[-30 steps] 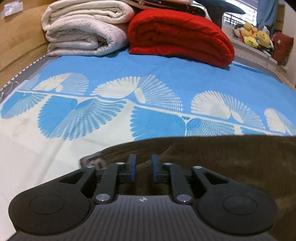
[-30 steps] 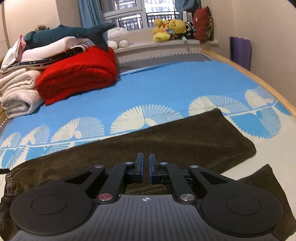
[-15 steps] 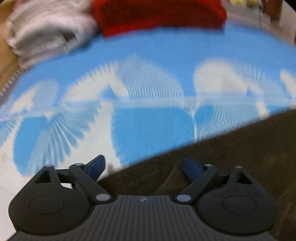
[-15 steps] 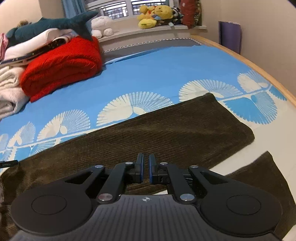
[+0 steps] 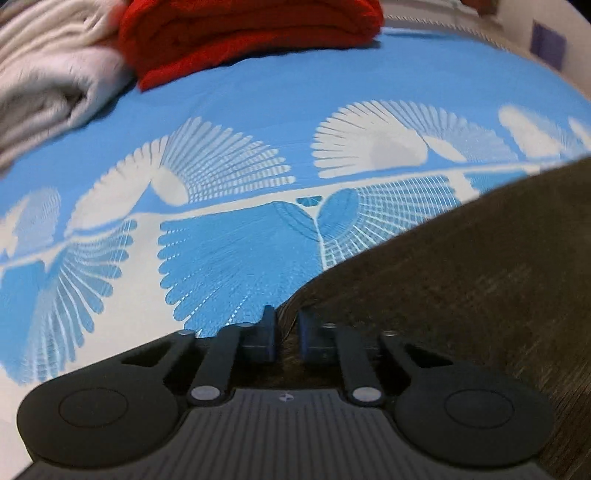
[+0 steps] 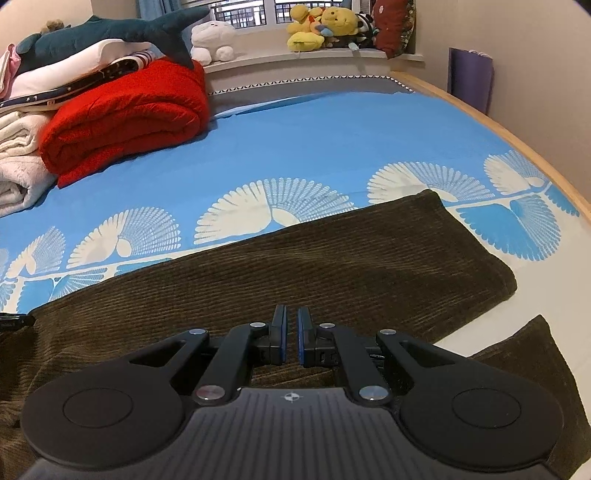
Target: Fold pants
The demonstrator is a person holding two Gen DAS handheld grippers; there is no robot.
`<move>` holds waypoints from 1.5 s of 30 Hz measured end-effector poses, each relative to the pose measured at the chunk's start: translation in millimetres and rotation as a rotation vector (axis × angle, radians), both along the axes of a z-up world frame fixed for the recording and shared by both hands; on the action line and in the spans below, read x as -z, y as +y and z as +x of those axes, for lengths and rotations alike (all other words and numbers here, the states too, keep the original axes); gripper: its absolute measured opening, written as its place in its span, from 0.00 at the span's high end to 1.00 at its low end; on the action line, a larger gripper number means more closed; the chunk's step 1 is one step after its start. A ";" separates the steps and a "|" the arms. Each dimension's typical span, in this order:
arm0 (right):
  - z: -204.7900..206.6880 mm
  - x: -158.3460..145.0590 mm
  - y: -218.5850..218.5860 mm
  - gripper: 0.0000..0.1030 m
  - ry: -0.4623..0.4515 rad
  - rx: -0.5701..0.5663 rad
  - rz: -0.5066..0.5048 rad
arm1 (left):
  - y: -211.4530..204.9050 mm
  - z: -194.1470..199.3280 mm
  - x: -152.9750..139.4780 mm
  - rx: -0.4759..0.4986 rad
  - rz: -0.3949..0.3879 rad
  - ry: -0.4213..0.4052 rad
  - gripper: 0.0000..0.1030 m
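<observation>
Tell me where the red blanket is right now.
The red blanket lies folded at the far left of the bed in the right wrist view, against the cream blankets with a plush shark above it, well beyond the brown pants.

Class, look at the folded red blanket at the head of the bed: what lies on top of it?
On the folded red blanket lie striped and white folded bedding and a dark teal plush shark. How far the bedding reaches beneath the shark is hidden.

Blue fan-patterned bed (image 6: 332, 140) carries brown pants (image 6: 332, 266), red blanket (image 6: 125, 114), white blankets (image 6: 18, 162).
</observation>
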State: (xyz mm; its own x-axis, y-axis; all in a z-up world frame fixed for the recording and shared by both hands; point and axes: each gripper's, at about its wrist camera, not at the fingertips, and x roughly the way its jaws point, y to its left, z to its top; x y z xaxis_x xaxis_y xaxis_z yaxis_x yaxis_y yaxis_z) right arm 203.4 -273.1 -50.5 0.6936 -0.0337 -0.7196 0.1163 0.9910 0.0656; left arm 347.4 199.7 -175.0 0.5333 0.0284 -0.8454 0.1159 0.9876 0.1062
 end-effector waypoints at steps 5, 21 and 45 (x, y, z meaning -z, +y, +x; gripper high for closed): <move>-7.4 -0.9 -7.7 0.94 -0.001 0.014 0.001 | -13.7 -13.5 -9.1 -0.020 0.077 -0.012 0.98; -43.6 -8.0 -38.2 0.94 -0.009 0.092 0.133 | -60.4 -162.5 -126.8 -0.037 -0.115 0.010 0.98; -21.9 0.7 -34.3 0.94 0.011 0.109 0.291 | 31.9 -201.0 -52.1 -0.718 -0.609 0.317 0.44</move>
State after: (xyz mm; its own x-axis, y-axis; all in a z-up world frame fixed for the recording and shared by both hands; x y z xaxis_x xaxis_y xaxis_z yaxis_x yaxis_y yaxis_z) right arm 181.5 -307.4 -51.1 0.6893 0.1013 -0.7174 0.2231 0.9124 0.3432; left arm 146.3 231.6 -122.9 0.3066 -0.2300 -0.9236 -0.5961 0.7101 -0.3747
